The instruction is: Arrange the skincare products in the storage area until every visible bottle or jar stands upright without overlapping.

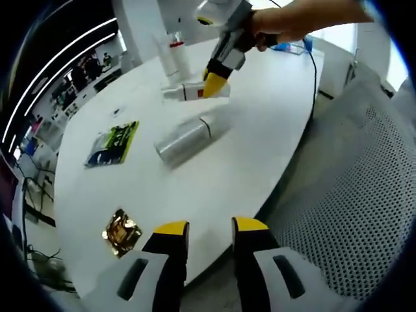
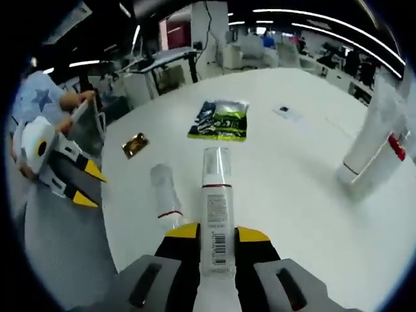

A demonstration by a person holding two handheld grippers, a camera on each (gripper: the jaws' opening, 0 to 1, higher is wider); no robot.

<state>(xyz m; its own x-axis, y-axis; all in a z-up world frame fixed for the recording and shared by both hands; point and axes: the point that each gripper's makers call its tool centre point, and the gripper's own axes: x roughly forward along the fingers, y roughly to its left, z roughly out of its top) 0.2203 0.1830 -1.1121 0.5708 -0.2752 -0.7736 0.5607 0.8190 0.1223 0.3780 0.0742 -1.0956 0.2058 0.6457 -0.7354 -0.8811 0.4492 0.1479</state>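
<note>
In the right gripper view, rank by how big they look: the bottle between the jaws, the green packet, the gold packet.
1. Bottle, largest, though nearest the camera, so that inflates it.
2. Green packet.
3. Gold packet, smallest.

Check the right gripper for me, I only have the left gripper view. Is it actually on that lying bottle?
Observer: Yes. In the right gripper view the right gripper has its jaws against both sides of the white bottle, which lies flat on the table.
Operator: Which end is it holding?
Observer: The end with the barcode label. The clear cap points away from the gripper, toward the green packet.
</note>
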